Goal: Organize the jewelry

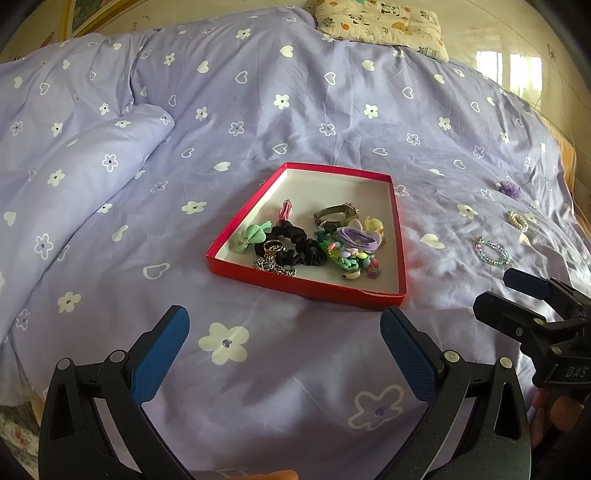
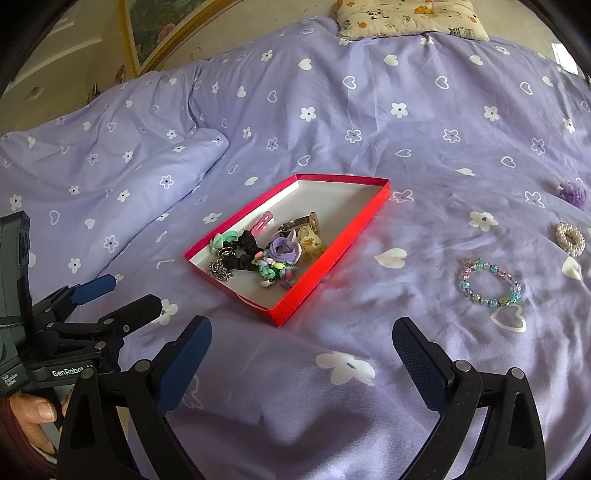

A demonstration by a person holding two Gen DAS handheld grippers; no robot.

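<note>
A shallow red box [image 1: 306, 286] [image 2: 332, 254] with a white inside lies on the purple bedspread. It holds a black scrunchie [image 1: 295, 245] [image 2: 247, 254], a watch [image 1: 334, 214], a green bow [image 1: 251, 236], a chain [image 1: 273, 266] and several coloured pieces. On the bedspread to its right lie a blue bead bracelet [image 1: 491, 251] [image 2: 491, 282], a pearl ring [image 1: 517, 220] [image 2: 570, 238] and a purple flower piece [image 1: 511, 188] [image 2: 574, 194]. My left gripper [image 1: 284, 328] stands open and empty before the box. My right gripper [image 2: 301, 341] is open too, near the box's front corner.
A folded part of the duvet [image 1: 92, 162] rises at the left. A patterned pillow [image 1: 380, 24] [image 2: 410, 16] lies at the far end of the bed. A hand [image 2: 33, 413] holds the other gripper at the lower left of the right wrist view.
</note>
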